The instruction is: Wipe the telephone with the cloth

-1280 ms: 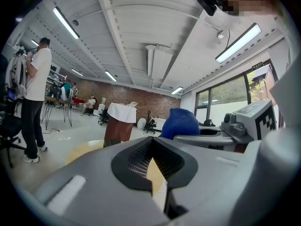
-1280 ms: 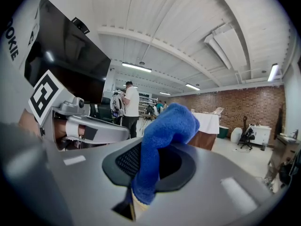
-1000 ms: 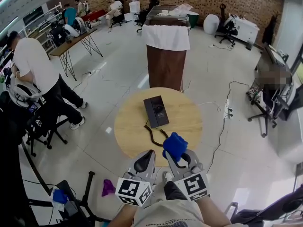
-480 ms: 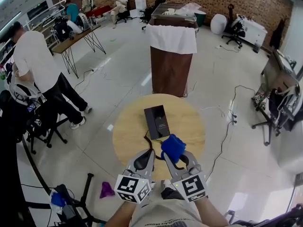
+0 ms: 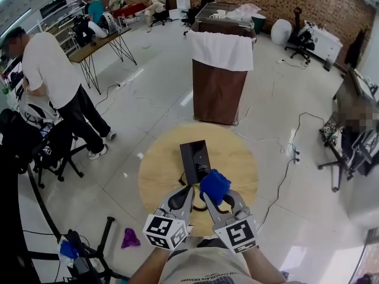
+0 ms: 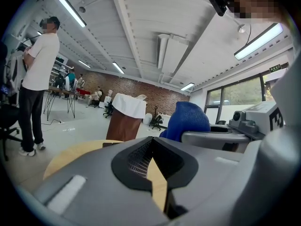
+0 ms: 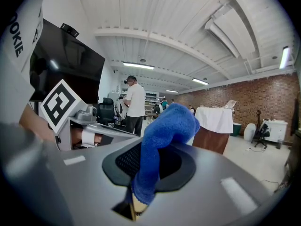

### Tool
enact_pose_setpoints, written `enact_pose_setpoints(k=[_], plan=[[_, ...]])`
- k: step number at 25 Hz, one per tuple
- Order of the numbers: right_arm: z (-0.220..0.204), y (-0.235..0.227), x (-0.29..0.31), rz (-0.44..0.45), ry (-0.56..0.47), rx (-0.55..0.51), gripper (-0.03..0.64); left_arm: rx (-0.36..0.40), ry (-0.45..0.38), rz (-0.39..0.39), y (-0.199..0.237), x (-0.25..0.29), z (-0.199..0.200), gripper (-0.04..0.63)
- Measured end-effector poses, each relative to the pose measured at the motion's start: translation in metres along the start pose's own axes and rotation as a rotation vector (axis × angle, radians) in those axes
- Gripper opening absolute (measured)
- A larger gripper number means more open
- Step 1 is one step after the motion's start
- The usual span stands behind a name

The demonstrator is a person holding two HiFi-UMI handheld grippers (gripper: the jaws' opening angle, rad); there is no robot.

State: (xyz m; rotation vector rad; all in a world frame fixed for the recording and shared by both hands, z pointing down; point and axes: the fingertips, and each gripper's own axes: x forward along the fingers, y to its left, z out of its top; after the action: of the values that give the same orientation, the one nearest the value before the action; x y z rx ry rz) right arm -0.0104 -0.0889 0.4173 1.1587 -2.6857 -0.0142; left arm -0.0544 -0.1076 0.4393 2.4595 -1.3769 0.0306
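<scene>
Holds both grippers side by side over the near edge of the round wooden table (image 5: 240, 158), pointing across it, probably as the approach before any wiping starts. Keeps the left gripper (image 5: 181, 194) with jaws pressed together and nothing between them, likely free for steadying rather than wiping. Clamps the right gripper (image 5: 217, 193) on the lower end of a blue cloth (image 5: 214, 184), leaving the rest bunched above the tips, seemingly so that a soft wad rather than hard plastic meets the table's load first. Finds the telephone (image 5: 195, 160), a flat dark oblong, lying on the table left of its middle and nearer its far edge, just ahead of the grippers and not touched by either. Shows a dark cord (image 5: 181, 180) trailing from the telephone's near end toward the table's near edge, under the grippers; worth minding as a snag. Beyond the table's far edge stands a brown pedestal (image 5: 218, 93) draped in white, and off the table's left side, well apart, a person in a white shirt (image 5: 50, 70). Cannot make out keys, handset or screen detail on the telephone. Loses the right gripper's tips under the cloth in the head view. Catches only a dark sliver of the telephone past the table top in the left gripper view, and no table at all in the right gripper view, blocked by the gripper's own body. Cuts off the forearms at the bottom edge.
</scene>
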Motion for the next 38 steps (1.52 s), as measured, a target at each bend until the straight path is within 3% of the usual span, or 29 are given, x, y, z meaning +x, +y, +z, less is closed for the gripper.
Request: enact_pose_setpoints(k=[10, 14, 18, 28, 38], plan=[[-0.015, -0.009, 0.021, 0.057, 0.036, 0.023, 0.060, -0.098, 0.021, -0.017, 0.033, 0.025, -0.020, 0.041], [-0.020, -0.014, 0.025, 0.064, 0.034, 0.027, 0.060, -0.175, 0.063, -0.072, 0.053, 0.039, -0.037, 0.060], [-0.025, -0.018, 0.028, 0.059, 0.055, 0.031, 0.060, -0.252, 0.110, -0.117, 0.082, 0.056, -0.061, 0.119], [-0.044, -0.035, 0.045, 0.042, 0.094, 0.040, 0.060, -0.359, 0.244, -0.120, 0.147, 0.098, -0.120, 0.166], [-0.063, -0.048, 0.055, 0.038, 0.151, 0.056, 0.060, -0.482, 0.296, -0.175, 0.171, 0.127, -0.147, 0.192]])
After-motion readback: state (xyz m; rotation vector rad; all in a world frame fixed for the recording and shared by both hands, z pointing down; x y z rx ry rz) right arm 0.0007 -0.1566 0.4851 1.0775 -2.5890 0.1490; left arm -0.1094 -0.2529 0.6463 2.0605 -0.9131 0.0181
